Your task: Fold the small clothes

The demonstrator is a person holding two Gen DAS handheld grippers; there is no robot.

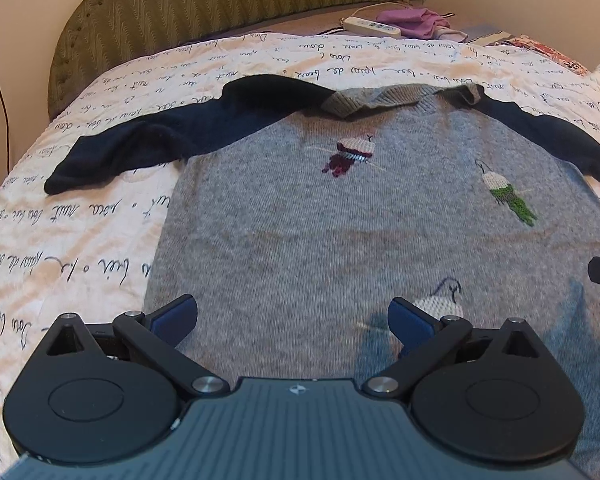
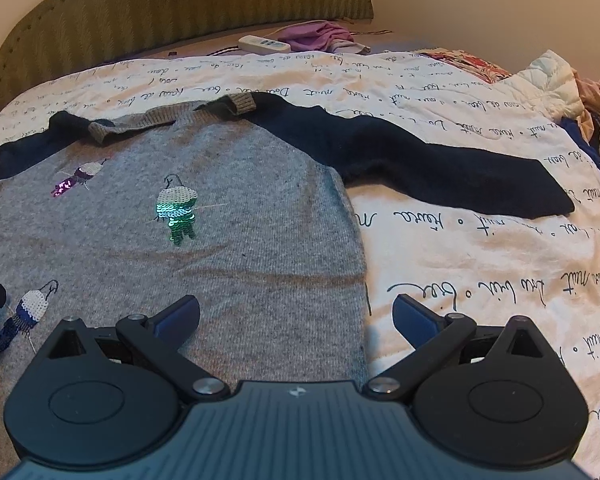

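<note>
Fingers [image 1: 176, 312] of both grippers stood wide and empty above the sweater [image 1: 360, 220], spread flat on the bed [image 1: 80, 208]; each would best grip a sleeve [image 2: 440, 176] first.

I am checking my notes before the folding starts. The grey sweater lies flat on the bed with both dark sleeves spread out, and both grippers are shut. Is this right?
Not quite. The grey sweater does lie flat on the bed with both dark sleeves spread out, but both grippers are open: the left gripper in the left wrist view and the right gripper in the right wrist view have their fingers wide apart, holding nothing.
</note>
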